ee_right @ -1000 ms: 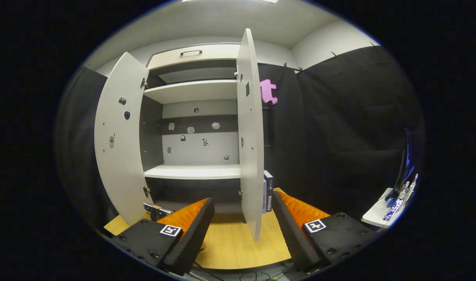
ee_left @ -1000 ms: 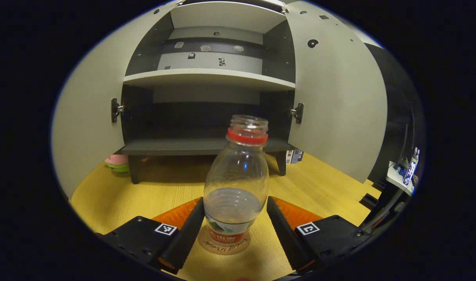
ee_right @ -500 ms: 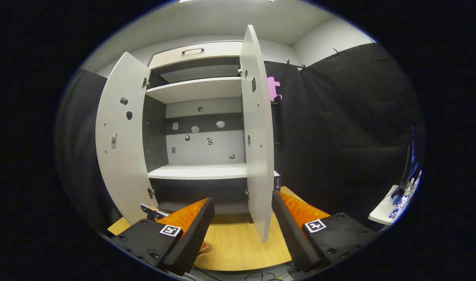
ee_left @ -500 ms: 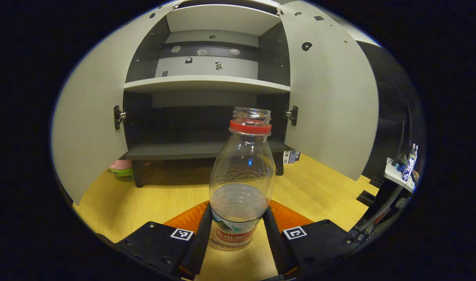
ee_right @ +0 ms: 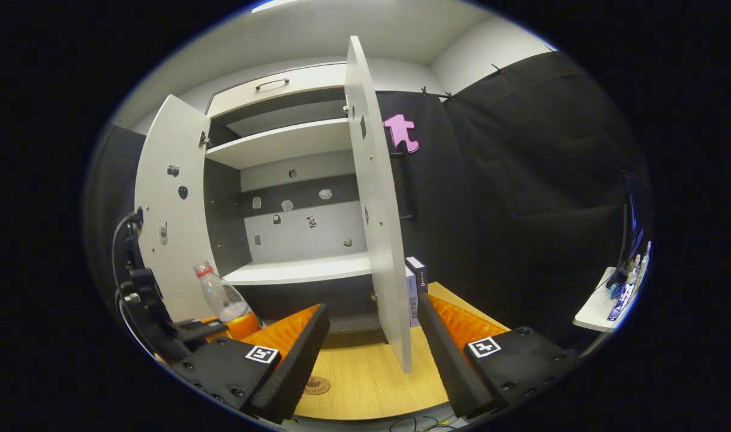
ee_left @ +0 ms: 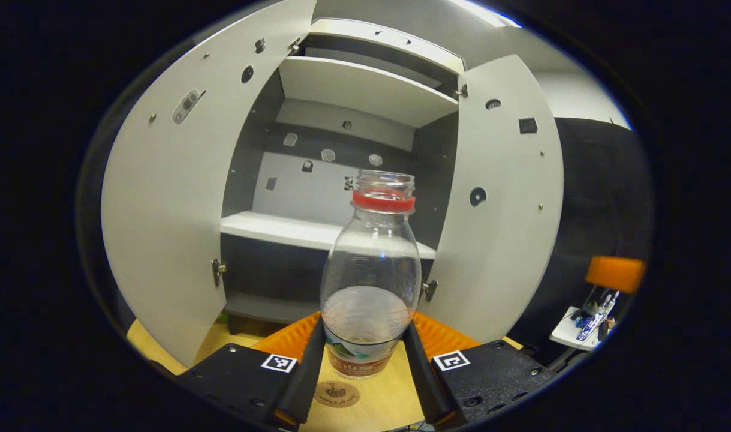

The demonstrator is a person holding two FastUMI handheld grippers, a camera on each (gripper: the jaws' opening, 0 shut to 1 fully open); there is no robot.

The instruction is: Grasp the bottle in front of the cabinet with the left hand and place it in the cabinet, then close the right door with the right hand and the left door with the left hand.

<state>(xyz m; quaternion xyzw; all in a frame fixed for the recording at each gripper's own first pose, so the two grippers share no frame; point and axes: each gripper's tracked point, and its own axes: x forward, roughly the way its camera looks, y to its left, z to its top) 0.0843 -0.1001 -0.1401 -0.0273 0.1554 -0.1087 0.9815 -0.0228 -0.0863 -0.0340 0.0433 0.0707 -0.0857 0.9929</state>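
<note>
A clear plastic bottle [ee_left: 370,282] with a red neck ring, no cap and a little water hangs above the wooden table, my left gripper [ee_left: 365,366] shut on its lower body. The same bottle [ee_right: 221,297] shows tilted at the left of the right gripper view, held by the left gripper [ee_right: 212,330]. Behind it stands the cabinet [ee_left: 317,180] with its left door [ee_left: 173,222] and right door [ee_left: 497,204] swung wide. My right gripper [ee_right: 371,360] is open with nothing in it, facing the edge of the right door [ee_right: 380,240].
A round coaster [ee_left: 336,394] lies on the wooden table [ee_right: 365,378] under the lifted bottle. Small boxes [ee_right: 414,288] stand to the right of the cabinet. A white side table [ee_right: 605,303] with small items sits at the far right.
My left gripper closed on the bottle and lifted it off the coaster, tilting upward toward the cabinet. The right gripper shifted slightly and the left gripper with the bottle came into its view.
</note>
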